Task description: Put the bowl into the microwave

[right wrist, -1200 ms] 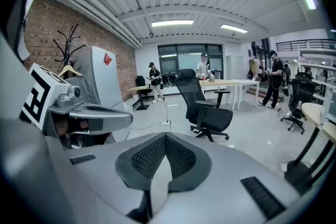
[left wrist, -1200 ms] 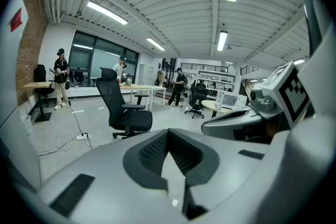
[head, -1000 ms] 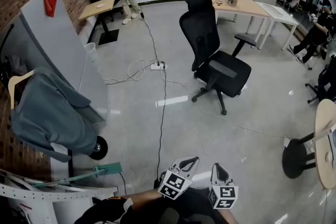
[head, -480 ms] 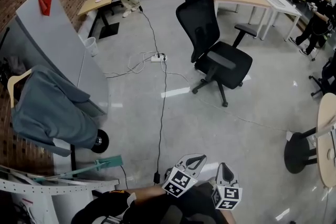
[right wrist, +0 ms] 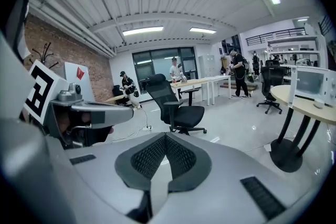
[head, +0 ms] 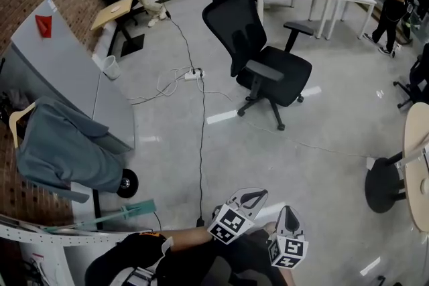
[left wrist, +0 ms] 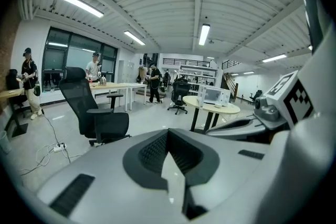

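Progress was nil: we held left gripper [left wrist: 167, 136] and right gripper [right wrist: 166, 138] closed, empty, well apart from the microwave [right wrist: 311, 83].

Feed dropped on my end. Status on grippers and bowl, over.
Left gripper shut, empty; right gripper shut, empty. Microwave on round table, off right; bowl not made out. Office chair, floor cable ahead.

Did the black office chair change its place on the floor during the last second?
No. The black office chair stands right of the power strip as before; both shifted together in the head view, so only the camera moved.
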`<state>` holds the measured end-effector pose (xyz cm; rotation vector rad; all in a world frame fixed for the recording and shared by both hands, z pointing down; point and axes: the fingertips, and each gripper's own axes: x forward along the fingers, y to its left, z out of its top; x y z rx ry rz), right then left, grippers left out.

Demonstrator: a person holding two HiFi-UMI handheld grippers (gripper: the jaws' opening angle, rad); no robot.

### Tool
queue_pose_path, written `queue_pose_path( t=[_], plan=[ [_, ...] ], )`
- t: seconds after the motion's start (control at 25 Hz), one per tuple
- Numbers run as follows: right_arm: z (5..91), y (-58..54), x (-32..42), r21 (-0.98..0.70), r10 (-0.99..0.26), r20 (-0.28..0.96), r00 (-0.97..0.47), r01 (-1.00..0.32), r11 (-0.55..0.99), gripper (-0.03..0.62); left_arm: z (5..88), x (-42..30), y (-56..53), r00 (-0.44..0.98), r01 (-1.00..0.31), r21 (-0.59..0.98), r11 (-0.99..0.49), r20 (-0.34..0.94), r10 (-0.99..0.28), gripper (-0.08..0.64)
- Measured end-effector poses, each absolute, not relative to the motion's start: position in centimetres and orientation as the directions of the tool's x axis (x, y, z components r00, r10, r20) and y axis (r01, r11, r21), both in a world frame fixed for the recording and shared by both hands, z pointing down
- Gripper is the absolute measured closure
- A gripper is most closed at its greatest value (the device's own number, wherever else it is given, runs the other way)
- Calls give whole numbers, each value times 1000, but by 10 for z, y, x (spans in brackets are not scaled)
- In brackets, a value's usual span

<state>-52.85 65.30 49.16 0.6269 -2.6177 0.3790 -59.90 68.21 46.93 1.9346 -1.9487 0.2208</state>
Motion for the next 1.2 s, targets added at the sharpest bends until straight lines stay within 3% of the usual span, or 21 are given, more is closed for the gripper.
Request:
queue_pose_path(
  t=[0.4, 1.2],
  plan=[
    [482, 562, -462, -203, -478, 370, -797, -571, 795, 577, 443, -528, 588, 124, -992, 33, -121, 383, -915, 514],
    [448, 496, -338, -134, -680, 297, -670, -734, 665, 577, 406, -412, 511, 314, -942, -23, -335, 296, -902, 514]
  ],
)
